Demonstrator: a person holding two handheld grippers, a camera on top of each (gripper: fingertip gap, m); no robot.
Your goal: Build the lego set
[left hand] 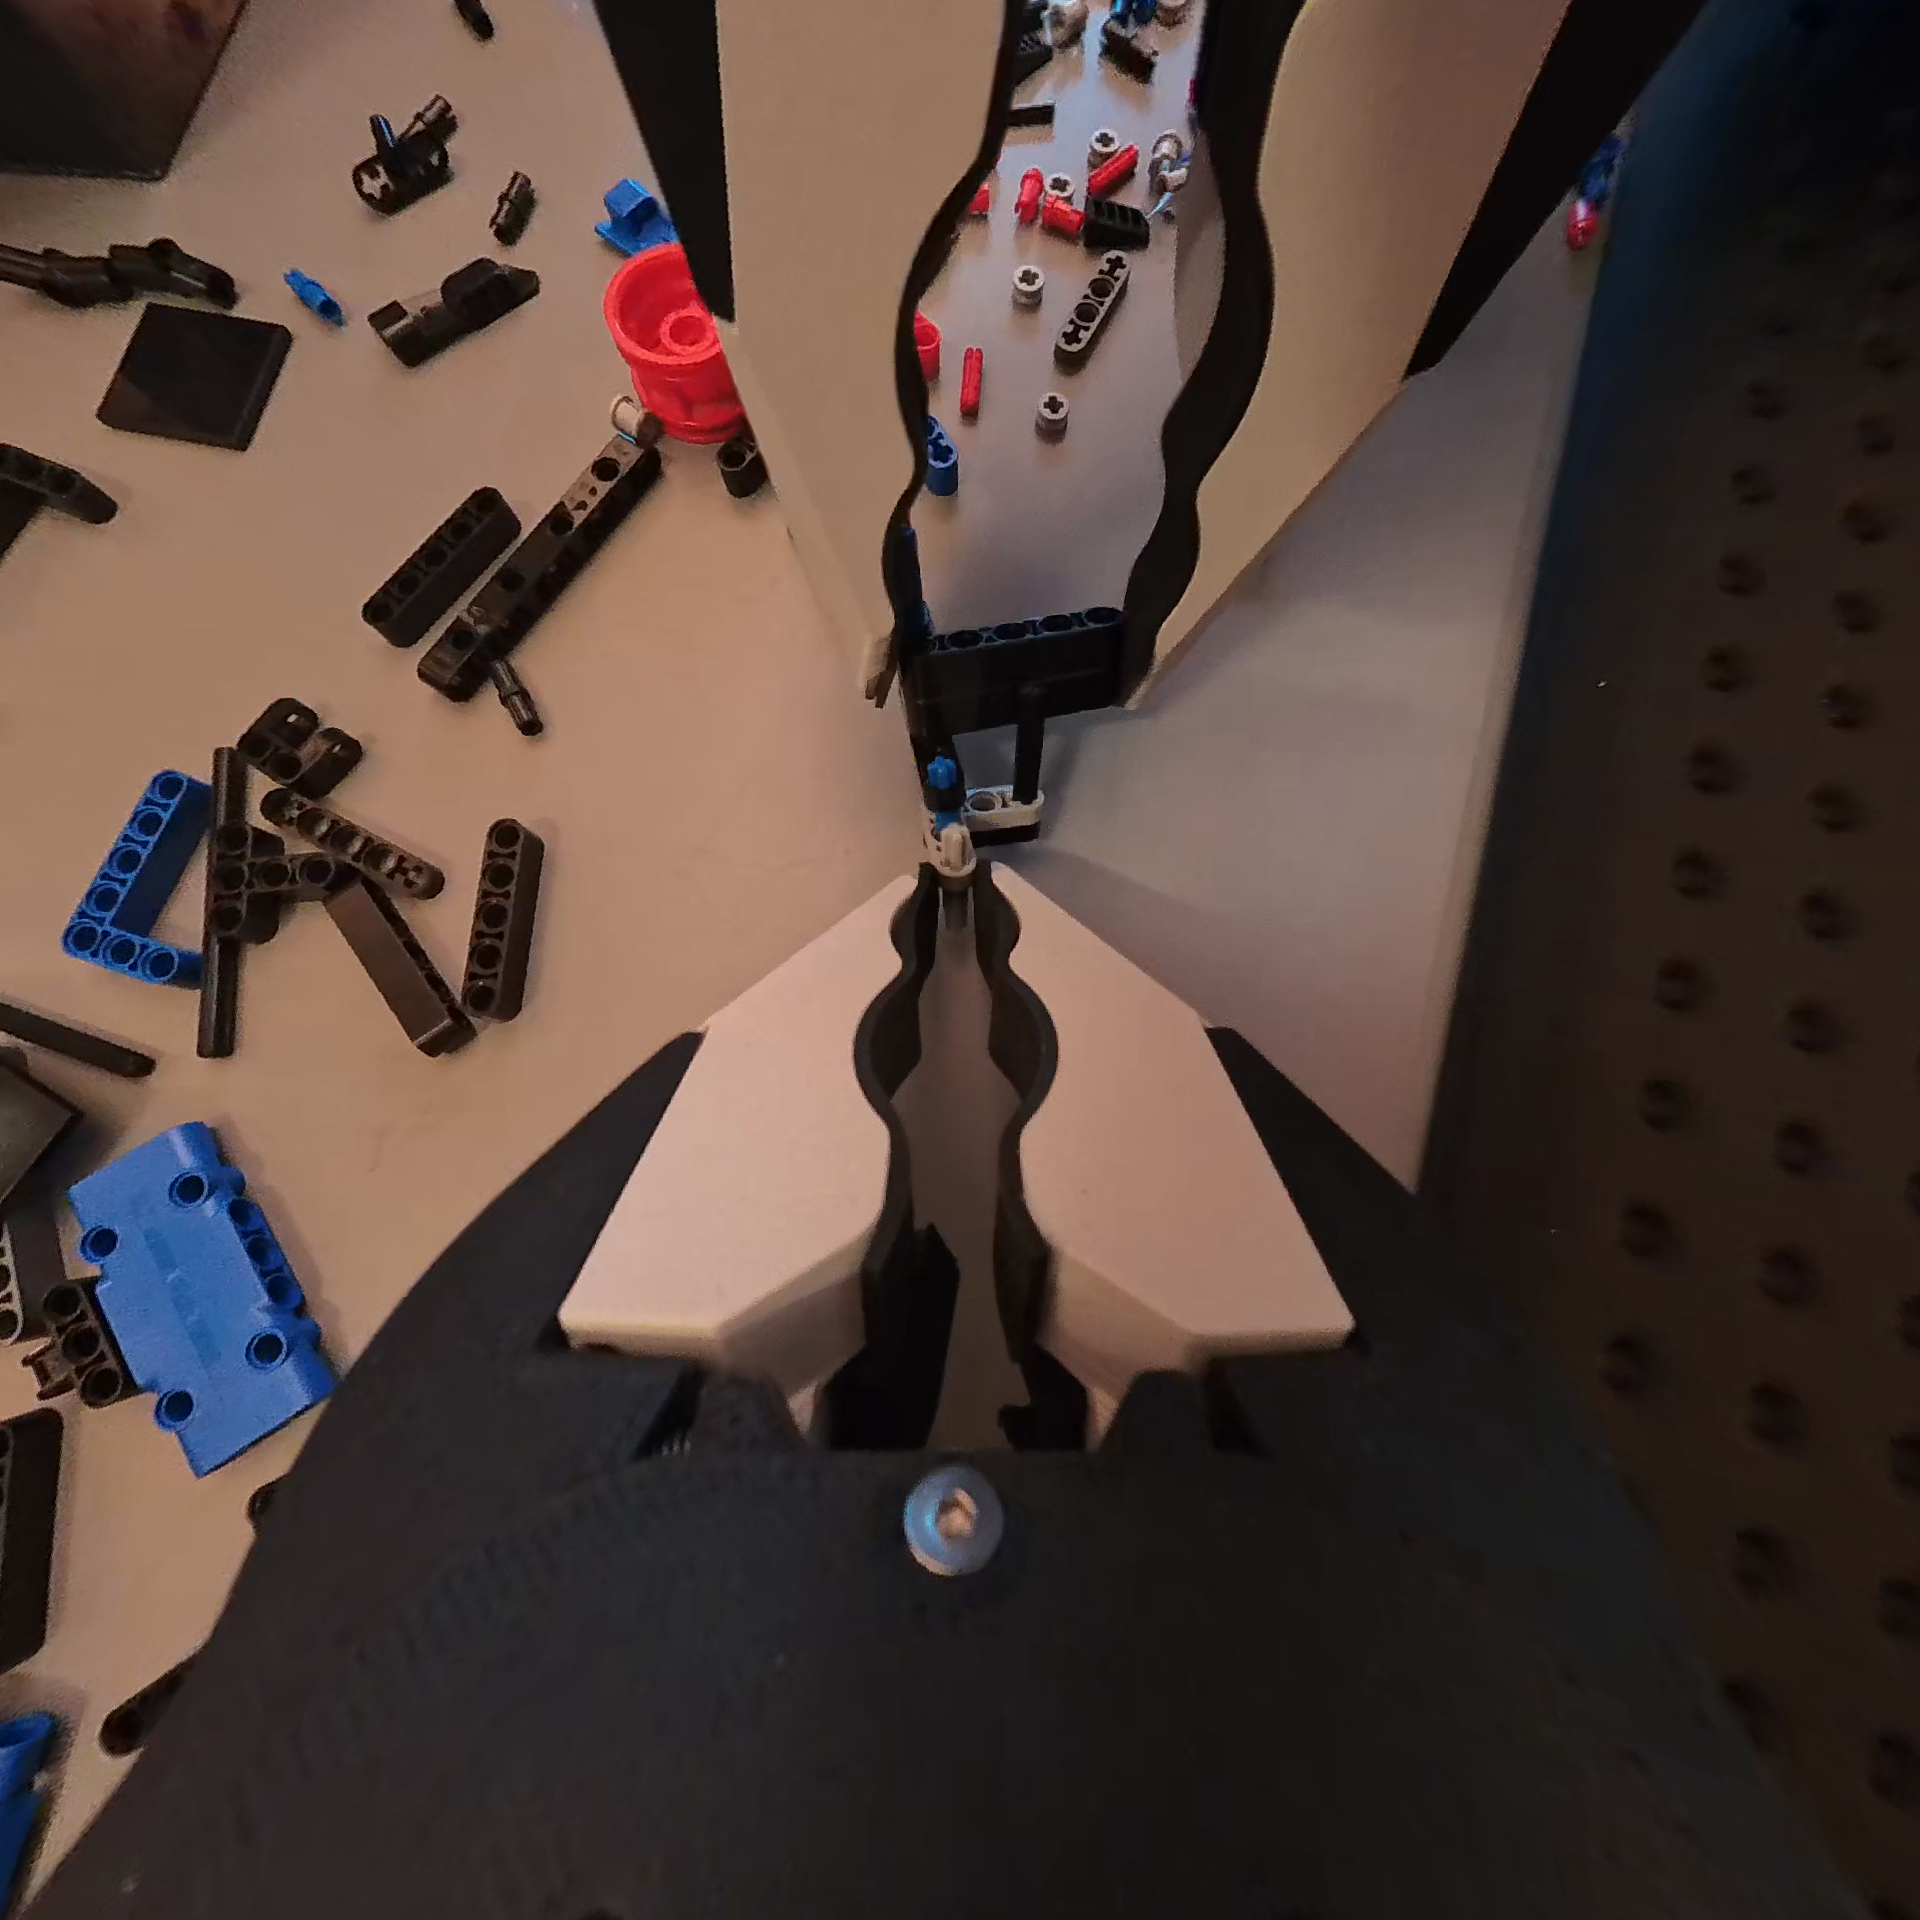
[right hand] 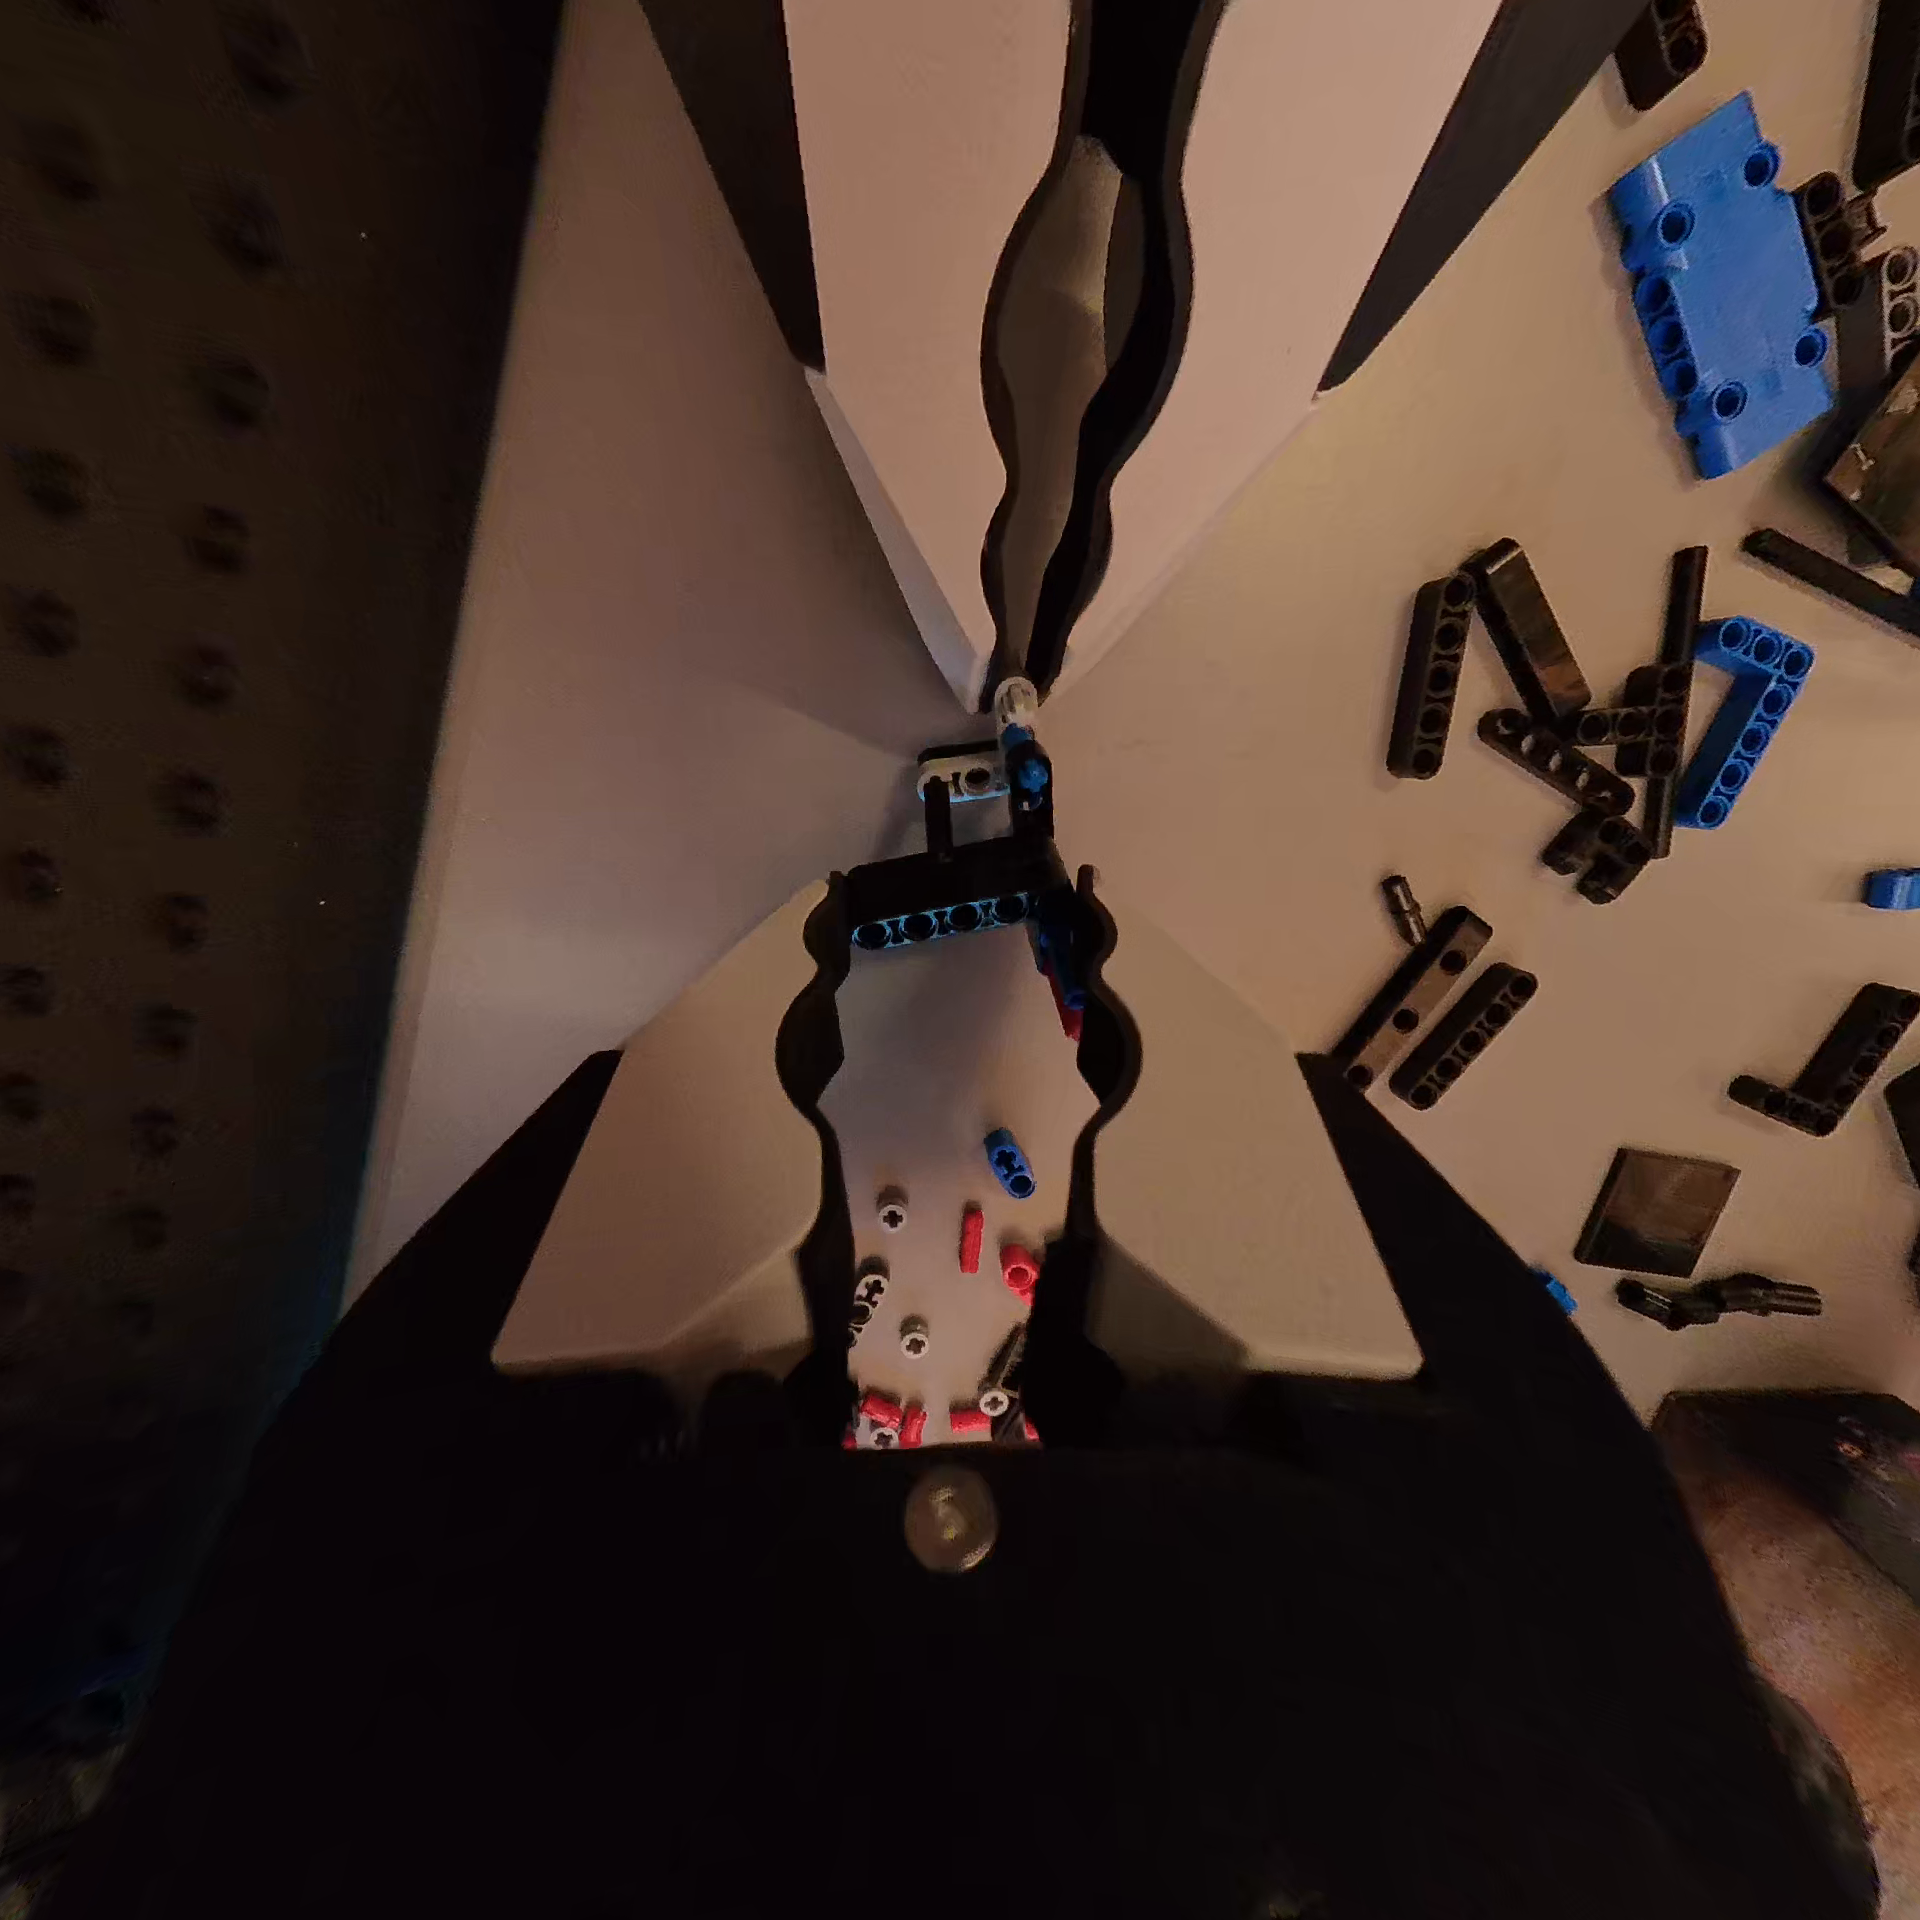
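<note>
The left tongs point(left hand: 954, 883) were nearly closed, pinching a small white connector point(left hand: 951, 847) at the end of the black beam assembly point(left hand: 1013, 665). Facing them, the right tongs point(right hand: 961, 899) stood wider, clamping that assembly's black beam point(right hand: 940, 920) across its ends. Loose black beams point(left hand: 457, 914) and a blue panel point(left hand: 197, 1288) lay on the table point(left hand: 675, 727) to the left tongs' left.

The red plastic wheel hub point(left hand: 677, 348) is partly hidden behind the far gripper's pale finger. The small white connector's point(left hand: 954, 847) black pin vanishes between the near dark wavy finger pads point(left hand: 902, 977). A blue curved plastic panel point(left hand: 23, 1766) is cut by the left edge
</note>
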